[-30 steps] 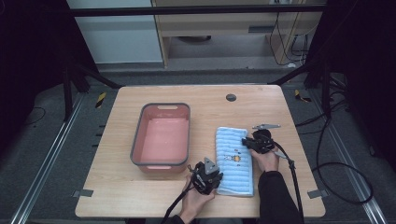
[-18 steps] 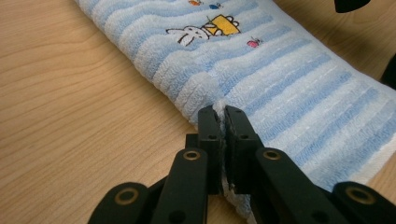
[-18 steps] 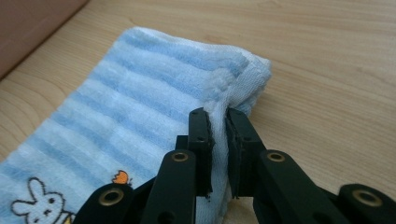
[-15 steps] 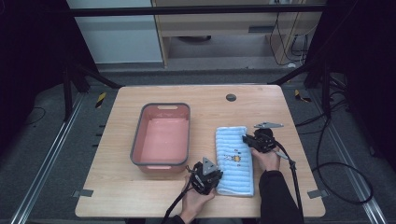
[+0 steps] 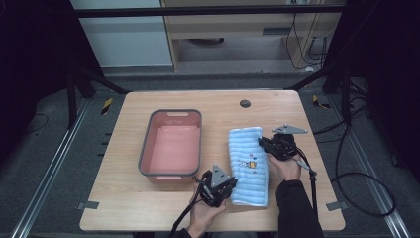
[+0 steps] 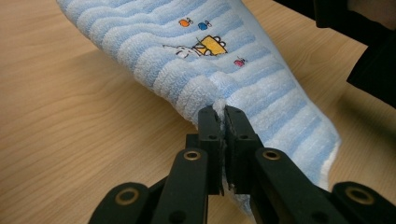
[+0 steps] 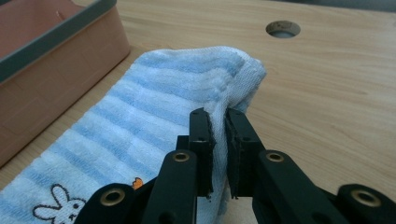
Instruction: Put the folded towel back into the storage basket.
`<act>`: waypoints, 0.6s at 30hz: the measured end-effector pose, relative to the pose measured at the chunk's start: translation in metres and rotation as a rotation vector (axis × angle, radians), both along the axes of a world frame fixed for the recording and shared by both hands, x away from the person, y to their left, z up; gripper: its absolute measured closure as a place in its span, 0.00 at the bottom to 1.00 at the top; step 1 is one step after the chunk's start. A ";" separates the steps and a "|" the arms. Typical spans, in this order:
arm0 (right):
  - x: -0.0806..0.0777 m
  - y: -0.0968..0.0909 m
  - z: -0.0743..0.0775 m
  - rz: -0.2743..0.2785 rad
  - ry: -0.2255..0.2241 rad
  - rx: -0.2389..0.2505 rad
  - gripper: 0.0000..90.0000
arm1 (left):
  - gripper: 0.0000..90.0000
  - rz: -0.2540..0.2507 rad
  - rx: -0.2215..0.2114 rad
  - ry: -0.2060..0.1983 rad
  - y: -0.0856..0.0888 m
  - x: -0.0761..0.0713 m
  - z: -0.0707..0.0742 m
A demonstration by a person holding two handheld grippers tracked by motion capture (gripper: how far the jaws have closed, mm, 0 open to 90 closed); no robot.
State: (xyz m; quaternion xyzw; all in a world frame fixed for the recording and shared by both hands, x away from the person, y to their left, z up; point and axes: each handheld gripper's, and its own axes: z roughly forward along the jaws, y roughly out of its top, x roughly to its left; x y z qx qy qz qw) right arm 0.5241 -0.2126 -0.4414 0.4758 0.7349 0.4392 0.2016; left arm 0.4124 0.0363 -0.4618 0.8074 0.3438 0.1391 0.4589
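- Wooden counter [image 5: 148, 208] on a dark metal frame, grey floor around it; a pink tub [image 5: 172, 144] sits left of centre with nothing inside, and a small round hole [image 5: 244, 103] lies near the far edge
- Blue striped towel [image 5: 249, 166] lies just right of the tub, folded long, with a small rabbit print in its middle
- Left gripper [image 6: 222, 122] has its fingers clamped on the towel's near left edge; a ridge of terry cloth is squeezed between them
- Right gripper [image 7: 219, 122] has its fingers pinched on the towel's far right edge, close to the far corner, with cloth bunched in the narrow gap
- What changed: a second ago both pairs of fingers were slightly less closed on the towel; both have since closed fully on it, and both hands have lifted a little
- Cloth near each grip now rises off the wood in the gripper views, while the towel's middle rests on the counter
- Judgement: the grasp is done, so the towel is ready to be raised, and the tub beside it looks like the likely place to carry it
- Risk: each grip holds only a thin edge, so a layer could slip free as the weight comes on
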 end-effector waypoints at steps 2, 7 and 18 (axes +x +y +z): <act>-0.002 0.000 0.005 0.002 -0.014 0.008 0.91 | 0.96 -0.005 -0.006 -0.011 0.001 -0.001 0.005; -0.006 0.000 0.017 0.001 -0.042 0.010 0.92 | 0.96 -0.012 -0.020 -0.027 0.004 -0.003 0.015; -0.012 0.002 0.041 -0.012 -0.098 0.029 0.92 | 0.96 -0.016 -0.025 -0.076 0.012 -0.004 0.039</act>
